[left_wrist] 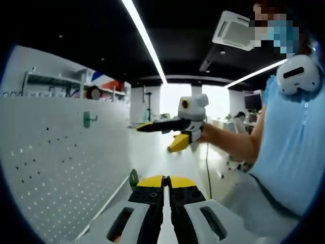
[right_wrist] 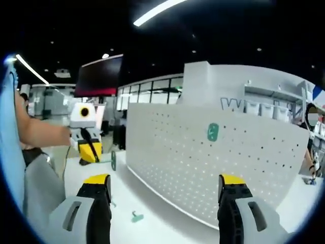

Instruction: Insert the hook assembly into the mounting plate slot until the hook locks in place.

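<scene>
A white table [right_wrist: 152, 203] carries an upright white pegboard [right_wrist: 203, 168] in an open office with dark ceiling and strip lights [left_wrist: 144, 38]. Behind the board a sign starts with "W" (the rest is hidden). One green hook [right_wrist: 213, 132] sits mounted on the pegboard; another [right_wrist: 136, 217] lies on the table. The left gripper [left_wrist: 163, 189] is pressed together on a green hook piece [left_wrist: 133, 179]. The right gripper [right_wrist: 165, 190] is spread wide, holding nothing.
</scene>
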The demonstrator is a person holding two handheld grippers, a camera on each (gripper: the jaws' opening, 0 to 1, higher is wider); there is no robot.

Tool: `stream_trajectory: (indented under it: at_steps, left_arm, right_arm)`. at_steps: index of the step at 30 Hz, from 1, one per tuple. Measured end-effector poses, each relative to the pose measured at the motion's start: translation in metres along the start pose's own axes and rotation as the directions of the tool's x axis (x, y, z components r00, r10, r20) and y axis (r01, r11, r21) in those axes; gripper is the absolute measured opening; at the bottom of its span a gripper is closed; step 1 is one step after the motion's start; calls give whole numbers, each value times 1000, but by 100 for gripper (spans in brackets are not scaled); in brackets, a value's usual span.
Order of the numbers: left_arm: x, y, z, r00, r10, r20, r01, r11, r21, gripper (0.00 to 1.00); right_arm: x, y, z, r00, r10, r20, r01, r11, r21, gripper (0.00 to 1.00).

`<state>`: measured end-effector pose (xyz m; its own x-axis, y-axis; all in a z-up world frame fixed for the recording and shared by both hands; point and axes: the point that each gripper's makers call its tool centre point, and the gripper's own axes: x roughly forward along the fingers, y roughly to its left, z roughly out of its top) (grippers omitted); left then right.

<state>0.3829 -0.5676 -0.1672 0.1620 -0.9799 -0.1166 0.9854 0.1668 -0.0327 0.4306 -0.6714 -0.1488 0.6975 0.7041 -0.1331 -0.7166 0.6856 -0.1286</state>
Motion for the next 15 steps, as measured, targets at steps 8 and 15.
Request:
stream_trajectory:
  at_steps: [8, 15]
  left_arm:
    - [4, 23, 13, 1000, 14, 5, -15, 1000, 27, 2]
    - [15, 44, 22, 1000, 6, 1, -6, 999, 45, 2]
  right_arm:
    - [-1, -2, -1, 1000, -2, -7, 2, 1000, 0, 88]
    - [-3, -6, 2, 1000, -13, -7, 13, 1000, -4, 88]
